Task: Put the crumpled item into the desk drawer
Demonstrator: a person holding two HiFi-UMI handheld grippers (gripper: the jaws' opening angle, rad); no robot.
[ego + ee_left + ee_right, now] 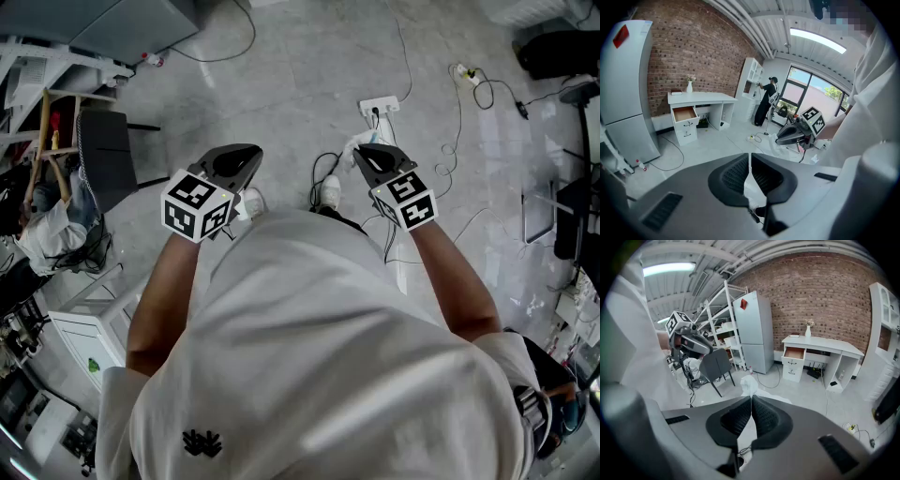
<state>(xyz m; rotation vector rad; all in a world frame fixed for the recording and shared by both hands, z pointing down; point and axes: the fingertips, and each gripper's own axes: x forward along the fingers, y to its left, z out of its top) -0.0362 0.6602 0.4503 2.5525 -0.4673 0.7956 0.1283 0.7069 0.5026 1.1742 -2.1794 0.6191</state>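
White desk (820, 344) sits well apart, top drawer (794, 353) pulled out ready. My left gripper (750, 157) is closed on nothing, just spare; right gripper (751, 398) is clamped on the white crumpled item (750, 384) at its tips for carrying over
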